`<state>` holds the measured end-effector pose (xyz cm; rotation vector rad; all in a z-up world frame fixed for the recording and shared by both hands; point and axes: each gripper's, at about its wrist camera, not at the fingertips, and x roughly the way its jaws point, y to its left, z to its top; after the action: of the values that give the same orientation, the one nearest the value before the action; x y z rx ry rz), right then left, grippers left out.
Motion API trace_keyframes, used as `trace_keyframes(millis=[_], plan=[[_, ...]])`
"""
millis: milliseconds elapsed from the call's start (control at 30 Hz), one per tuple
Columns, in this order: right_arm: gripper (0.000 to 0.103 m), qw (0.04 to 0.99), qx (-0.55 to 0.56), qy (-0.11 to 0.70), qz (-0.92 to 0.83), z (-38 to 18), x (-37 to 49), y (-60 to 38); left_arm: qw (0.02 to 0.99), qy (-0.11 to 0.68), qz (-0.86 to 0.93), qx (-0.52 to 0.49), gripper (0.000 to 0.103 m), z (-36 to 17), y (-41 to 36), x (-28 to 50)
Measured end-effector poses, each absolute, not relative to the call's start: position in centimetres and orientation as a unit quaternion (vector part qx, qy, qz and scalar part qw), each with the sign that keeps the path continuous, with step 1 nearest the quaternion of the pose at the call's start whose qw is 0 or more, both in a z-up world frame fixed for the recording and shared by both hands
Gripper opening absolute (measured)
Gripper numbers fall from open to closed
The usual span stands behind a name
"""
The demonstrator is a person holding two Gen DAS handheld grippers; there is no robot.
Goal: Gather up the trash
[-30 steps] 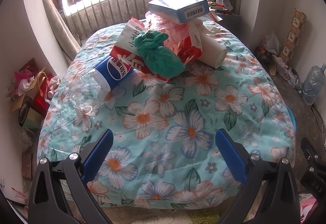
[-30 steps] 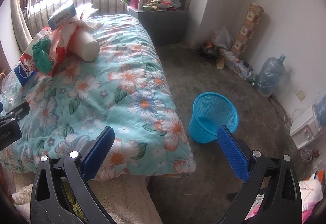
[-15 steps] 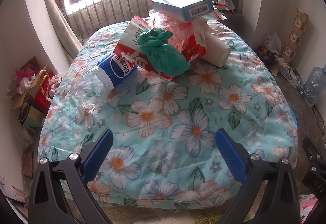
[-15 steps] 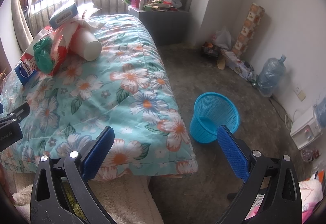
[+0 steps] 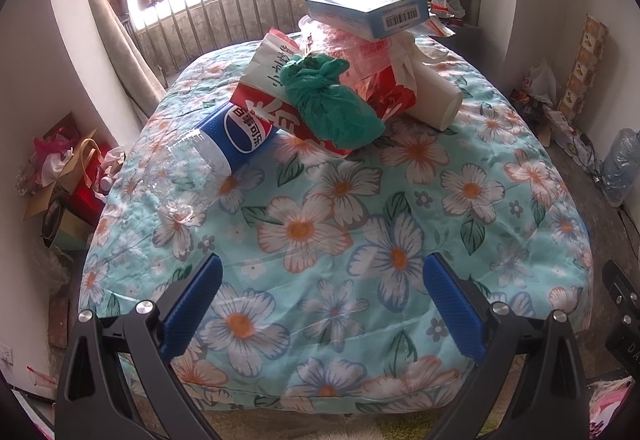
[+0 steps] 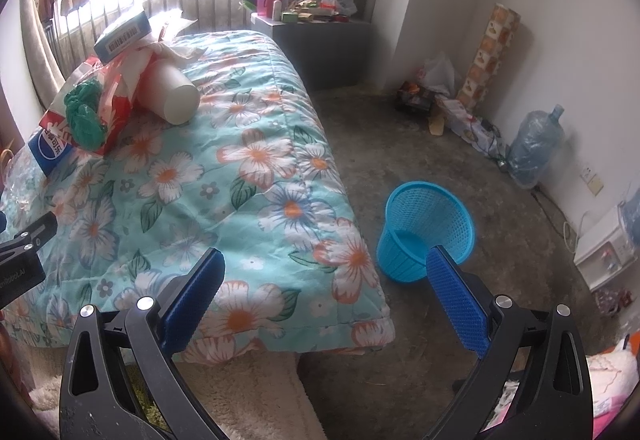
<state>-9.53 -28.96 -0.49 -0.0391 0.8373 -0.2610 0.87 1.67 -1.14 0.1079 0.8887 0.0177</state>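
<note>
A heap of trash lies at the far end of the floral quilt (image 5: 360,232): a clear Pepsi bottle (image 5: 216,147), a red and white carton (image 5: 276,107), a knotted green bag (image 5: 332,107), a white paper cup (image 5: 436,99) on its side, and a blue and white box (image 5: 368,13) on top. My left gripper (image 5: 322,296) hangs open over the quilt's near part, well short of the heap, with nothing between its fingers. My right gripper (image 6: 324,288) is open over the bed's near right corner. A blue mesh bin (image 6: 424,230) stands on the floor right of the bed (image 6: 224,179).
A grey cabinet (image 6: 320,47) with bottles stands behind the bed. Clutter, a patterned roll (image 6: 490,55) and a large water jug (image 6: 534,147) line the right wall. Bags and boxes (image 5: 64,175) sit left of the bed. A pale rug (image 6: 248,392) lies at the bed's foot.
Both views have shifted slightly: the trash heap sits a little higher and closer in the left wrist view. Both grippers stay open and hold nothing.
</note>
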Motion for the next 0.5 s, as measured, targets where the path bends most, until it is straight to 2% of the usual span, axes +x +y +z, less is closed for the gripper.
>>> trace_keyframes(millis=[333,500], plan=[[0.096,0.911,0.006,0.397,-0.110,0.2,-7.1,-27.7,0.913,0.404,0.004,0.052,0.098,0.3,4.0,2.4],[0.096,0.920,0.044,0.380,-0.082,1.2,-6.0,-26.7,0.908,0.410,0.009,0.086,0.098,1.0,5.2,3.5]])
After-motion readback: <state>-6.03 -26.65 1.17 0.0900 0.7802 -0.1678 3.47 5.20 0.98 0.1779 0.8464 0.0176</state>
